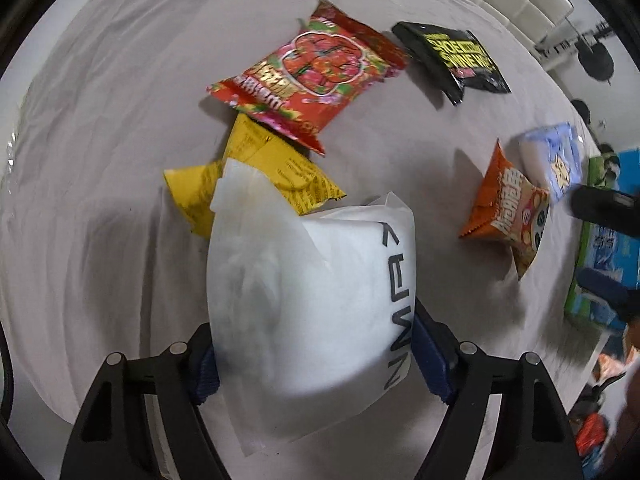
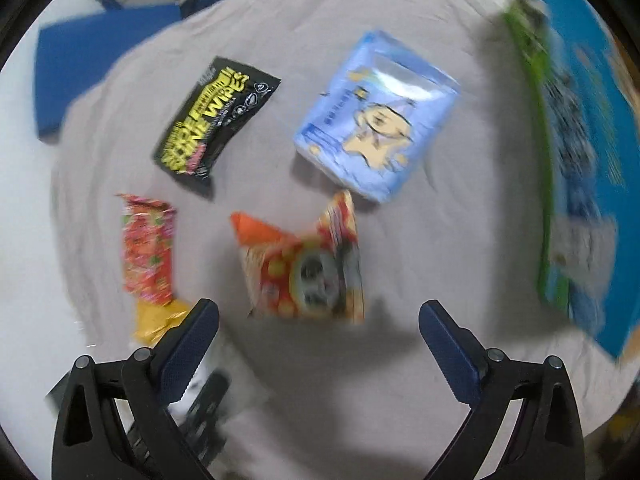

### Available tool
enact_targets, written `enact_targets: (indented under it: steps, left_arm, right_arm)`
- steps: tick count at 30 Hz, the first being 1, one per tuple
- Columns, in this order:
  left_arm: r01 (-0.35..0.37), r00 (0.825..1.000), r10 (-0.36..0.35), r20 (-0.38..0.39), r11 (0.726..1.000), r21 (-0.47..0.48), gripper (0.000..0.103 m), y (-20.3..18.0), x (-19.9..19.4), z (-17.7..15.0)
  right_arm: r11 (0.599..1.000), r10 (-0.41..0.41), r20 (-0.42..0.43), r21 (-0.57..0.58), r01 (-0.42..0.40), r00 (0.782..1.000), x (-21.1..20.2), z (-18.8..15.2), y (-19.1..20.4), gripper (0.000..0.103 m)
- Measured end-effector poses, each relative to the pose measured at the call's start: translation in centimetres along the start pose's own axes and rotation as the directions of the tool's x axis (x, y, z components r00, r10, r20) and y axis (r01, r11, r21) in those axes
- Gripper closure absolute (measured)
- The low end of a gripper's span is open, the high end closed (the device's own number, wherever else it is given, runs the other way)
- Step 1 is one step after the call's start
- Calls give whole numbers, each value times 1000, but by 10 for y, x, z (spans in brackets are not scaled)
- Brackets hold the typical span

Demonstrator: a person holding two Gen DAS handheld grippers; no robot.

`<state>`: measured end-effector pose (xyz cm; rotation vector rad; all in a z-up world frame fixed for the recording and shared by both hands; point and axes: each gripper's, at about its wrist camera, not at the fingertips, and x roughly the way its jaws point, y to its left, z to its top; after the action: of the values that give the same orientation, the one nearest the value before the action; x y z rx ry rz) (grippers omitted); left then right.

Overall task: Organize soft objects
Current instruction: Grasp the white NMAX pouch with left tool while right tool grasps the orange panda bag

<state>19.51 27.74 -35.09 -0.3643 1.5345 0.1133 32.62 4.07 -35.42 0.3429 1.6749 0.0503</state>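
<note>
Left fingers: the left gripper (image 1: 316, 356) is clenched on a white pouch (image 1: 308, 304), one blue pad (image 1: 430, 360) pressing each side, the pouch bulging forward between them.
Right fingers: the right gripper (image 2: 320, 344) is spread wide with nothing between the pads; its view is blurred.
Ahead-left of the left fingers: a yellow packet (image 1: 256, 176) lies partly under the pouch's far end, and a red snack bag (image 1: 308, 80) lies on the packet's far edge.
Ahead-right of the left fingers: a black candy bag (image 1: 452, 60) lies far off, an orange snack bag (image 1: 508, 216) nearer, and a pale blue tissue pack (image 1: 554, 156) just past it.
Ahead of the right fingers: the orange bag sits just beyond the open pads, roughly centred; a blue and green box (image 2: 576, 152) runs along the far right.
Surface: all lie on a creased grey cloth (image 1: 100, 160).
Doing the step well: I judge the pouch is being carried to a spot. Keep the squeeze gentle, since it dents easily, and lift it free of the yellow packet so nothing drags. The right fingers look placed to take the orange bag; close across its puffed middle, not a crimped end.
Writing: the pouch has dark letters, seemingly "NMPY" read sideways. The black bag shows yellow letters ending "WIRES". Red and orange bags carry Chinese characters I cannot read.
</note>
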Motion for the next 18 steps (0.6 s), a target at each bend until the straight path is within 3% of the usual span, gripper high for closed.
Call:
enact_targets:
  steps: [5,9,15,18]
  left_arm:
    - [2,1000,-2,15,1000,-1,26,13,7,8]
    - [-4,1000,4,16,1000,15,26,8,18,5]
    - [-34,999,32,30,998,61,31,-1,29,9]
    - [-44,998,41,45,996,73,35,-13,28,11]
  right_arm:
    - [993,-87,-35,-88,84,996,33,14,24,8]
    - [982,-146,-76,-132,136,986,53,14,30,30]
    - [982,-138,-56,-140,129,989,55,14,27,44]
    - [973,-160,-46,-175,150,986,50,6,26,47]
